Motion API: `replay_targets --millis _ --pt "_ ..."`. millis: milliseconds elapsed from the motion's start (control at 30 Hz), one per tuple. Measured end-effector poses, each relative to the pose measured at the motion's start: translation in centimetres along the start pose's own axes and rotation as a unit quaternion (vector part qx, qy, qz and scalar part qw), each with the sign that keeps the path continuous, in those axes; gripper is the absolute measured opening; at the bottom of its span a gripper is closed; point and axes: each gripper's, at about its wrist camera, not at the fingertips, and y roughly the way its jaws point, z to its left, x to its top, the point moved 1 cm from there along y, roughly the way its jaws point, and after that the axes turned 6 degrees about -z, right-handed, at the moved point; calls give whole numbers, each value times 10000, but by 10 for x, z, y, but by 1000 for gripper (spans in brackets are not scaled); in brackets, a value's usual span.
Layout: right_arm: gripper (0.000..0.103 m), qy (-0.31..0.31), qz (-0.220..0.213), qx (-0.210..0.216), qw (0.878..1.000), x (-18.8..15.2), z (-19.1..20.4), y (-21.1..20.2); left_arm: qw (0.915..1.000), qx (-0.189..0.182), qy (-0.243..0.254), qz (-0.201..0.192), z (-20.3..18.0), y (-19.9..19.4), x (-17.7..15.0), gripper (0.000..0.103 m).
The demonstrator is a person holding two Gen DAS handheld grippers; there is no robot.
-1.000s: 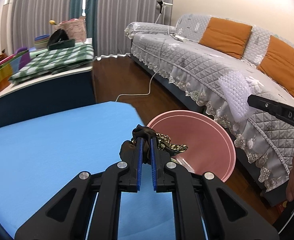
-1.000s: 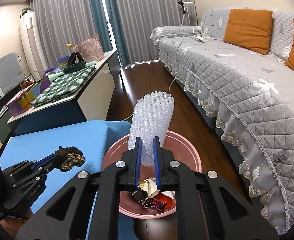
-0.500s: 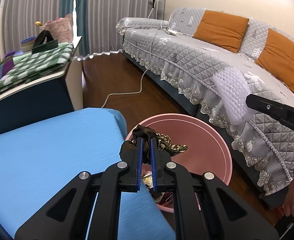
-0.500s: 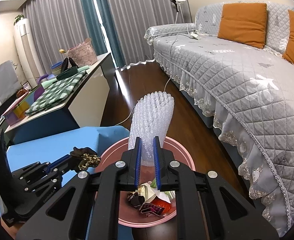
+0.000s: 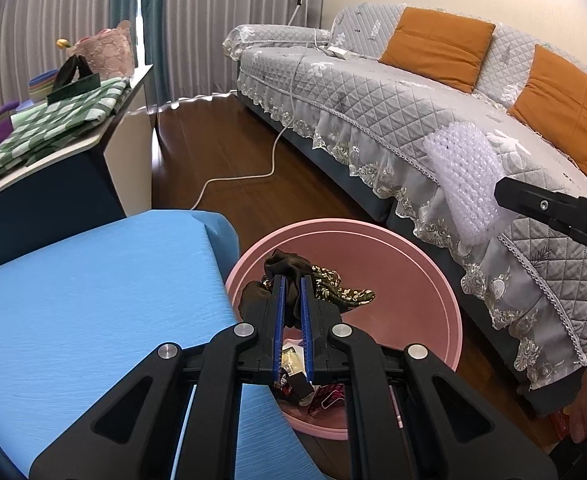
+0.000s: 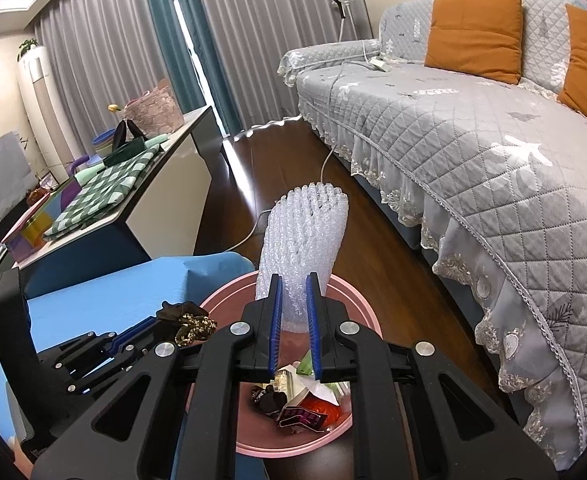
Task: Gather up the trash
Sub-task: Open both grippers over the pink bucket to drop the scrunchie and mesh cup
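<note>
Room: living room, wood floor; grey quilted sofa (image 6: 473, 128) to my right.
Bench: blue-topped bench (image 5: 93, 292) on my left, its corner beside the bin.
Bin: pink bin (image 5: 425, 280) on the floor, wrappers inside, set close for dropping.
Right hand-held gripper (image 6: 293, 292): clamped on bubble wrap (image 6: 305, 240), upright over the bin.
Left hand-held gripper (image 5: 289, 292): pinching a dark patterned rag (image 5: 325, 284) above the bin rim, ready to release, I judge.

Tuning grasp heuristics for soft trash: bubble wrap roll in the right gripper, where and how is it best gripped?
Grip the bubble wrap roll at its lower end, jaws closing across its width from both sides, approaching along its long axis. The right gripper does that now: the roll stands upright past the pads, narrow enough there to squash and hold, poised above the pink bin.
</note>
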Motion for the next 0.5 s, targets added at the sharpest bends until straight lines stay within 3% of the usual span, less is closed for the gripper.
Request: replay_targets --millis 67,133,200,267,400,500 --pt "19 27 22 -50 10000 0 -1 1 10000 -30 -21 47 0 1 0 9" --pt "44 49 54 -177 9998 -1 -4 3 9999 -43 -92 88 2 2 0 20" --pt "54 102 14 -283 9995 -2 -8 2 9998 -66 -161 106 5 0 0 30" --pt "57 155 6 -308 9994 -1 -10 2 9998 -17 -177 90 7 -3 -1 40" --pt "75 181 -84 -356 9992 0 -11 -1 9997 45 -208 85 14 -13 -3 44" --pt "90 162 -172 -428 9988 1 -10 -3 9996 92 -265 62 21 -26 -3 56"
